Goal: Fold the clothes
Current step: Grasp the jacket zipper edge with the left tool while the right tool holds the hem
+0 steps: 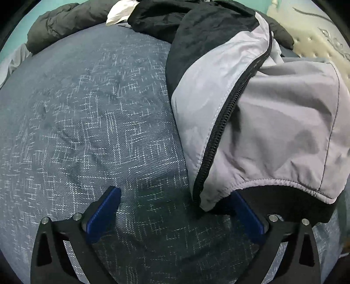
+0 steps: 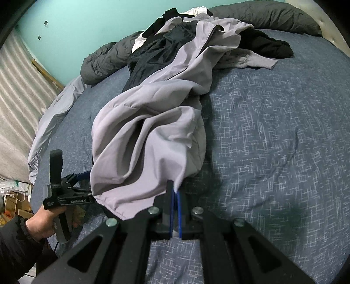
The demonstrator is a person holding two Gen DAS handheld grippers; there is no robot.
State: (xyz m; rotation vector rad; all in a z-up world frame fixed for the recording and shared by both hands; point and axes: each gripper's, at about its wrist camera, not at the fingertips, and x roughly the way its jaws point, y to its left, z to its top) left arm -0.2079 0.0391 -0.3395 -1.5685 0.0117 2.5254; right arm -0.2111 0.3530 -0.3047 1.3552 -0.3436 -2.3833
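Observation:
A grey jacket point(image 1: 273, 122) with black panels and a black zipper point(image 1: 221, 122) lies stretched along the blue patterned bedspread point(image 1: 87, 122). My left gripper point(image 1: 175, 196) stands open wide just above the bedspread. The jacket's elastic hem corner hangs between its blue fingers point(image 1: 105, 209) and drapes over the right one. In the right wrist view, my right gripper point(image 2: 176, 192) is shut on a pinched edge of the grey jacket point(image 2: 140, 131), low over the bedspread point(image 2: 273, 142). A hand point(image 2: 41, 225) holds the left gripper point(image 2: 72, 192) at the jacket's hem on the left.
More clothes are heaped at the far end: a black garment point(image 2: 269, 45), a white one point(image 1: 120, 12) and a dark grey duvet point(image 2: 102, 59). A teal wall point(image 2: 87, 19) lies beyond. The bed's edge falls away left, with boxes point(image 2: 13, 203) on the floor.

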